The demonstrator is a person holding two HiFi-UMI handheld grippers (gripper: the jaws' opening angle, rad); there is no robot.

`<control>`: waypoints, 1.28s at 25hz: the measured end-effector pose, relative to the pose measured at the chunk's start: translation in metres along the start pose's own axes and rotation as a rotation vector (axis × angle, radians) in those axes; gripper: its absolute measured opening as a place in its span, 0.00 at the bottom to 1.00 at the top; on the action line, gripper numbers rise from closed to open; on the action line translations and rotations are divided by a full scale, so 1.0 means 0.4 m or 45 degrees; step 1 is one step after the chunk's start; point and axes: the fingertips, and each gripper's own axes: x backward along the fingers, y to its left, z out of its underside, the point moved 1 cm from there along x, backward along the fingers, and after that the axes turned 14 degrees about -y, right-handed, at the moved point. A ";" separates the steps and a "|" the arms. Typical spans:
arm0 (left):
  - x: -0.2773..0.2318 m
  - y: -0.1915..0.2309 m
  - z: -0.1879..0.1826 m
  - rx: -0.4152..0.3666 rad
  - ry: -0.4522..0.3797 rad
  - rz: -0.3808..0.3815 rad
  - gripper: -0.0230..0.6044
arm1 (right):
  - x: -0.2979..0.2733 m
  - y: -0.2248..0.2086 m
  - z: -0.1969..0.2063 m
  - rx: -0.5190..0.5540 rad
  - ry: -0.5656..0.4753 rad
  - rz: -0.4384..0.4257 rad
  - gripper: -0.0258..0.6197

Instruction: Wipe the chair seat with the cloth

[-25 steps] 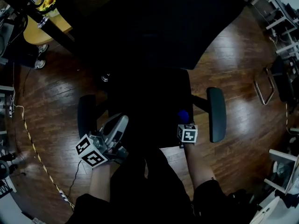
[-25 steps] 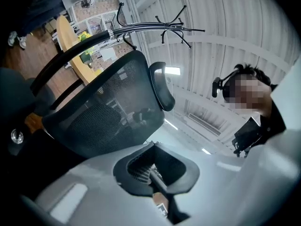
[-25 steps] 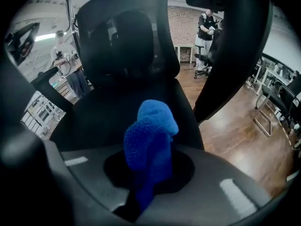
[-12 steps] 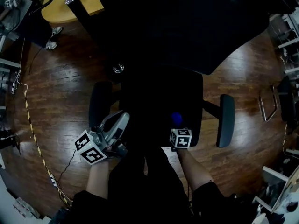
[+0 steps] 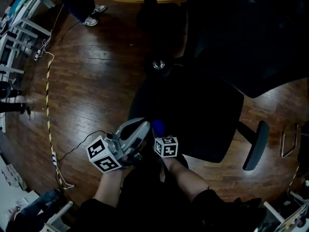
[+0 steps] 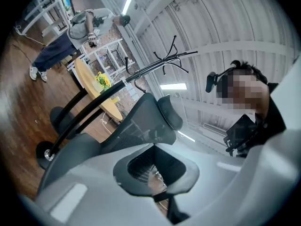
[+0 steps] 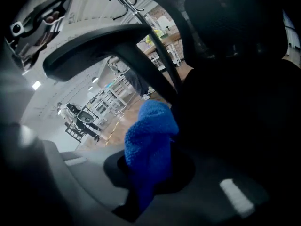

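Hand-held gripper (image 6: pixel 157 175): grey, in the foreground, jaws together, nothing between them.
Chair (image 6: pixel 141 126): black mesh back, tilted, headrest (image 6: pixel 170 116) on top.
Desk (image 6: pixel 91 86): round, yellow, flowers (image 6: pixel 100 80) on it.
Coat rack (image 6: pixel 171 62): behind the chair.
Person (image 6: pixel 70 36): standing far left on the wooden floor (image 6: pixel 16 93).
Second person (image 6: pixel 256 126): close, at the right edge.

The dark wooden floor (image 5: pixel 96 71) carries the black office chair (image 5: pixel 193 115). A yellow-and-black cord (image 5: pixel 48 105) trails across the boards to its left.

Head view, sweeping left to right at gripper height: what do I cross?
Striped floor cable → left gripper → blue cloth → chair seat → armrest.
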 end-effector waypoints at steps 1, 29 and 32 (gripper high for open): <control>0.017 0.007 -0.012 -0.003 -0.004 -0.011 0.02 | -0.011 0.015 0.011 0.009 0.006 -0.003 0.09; -0.232 -0.075 0.299 0.185 0.368 0.270 0.02 | 0.533 -0.563 0.021 -0.013 -0.150 0.588 0.09; -0.262 -0.087 0.322 0.189 0.375 0.286 0.02 | 0.600 -0.606 0.023 -0.001 -0.160 0.627 0.09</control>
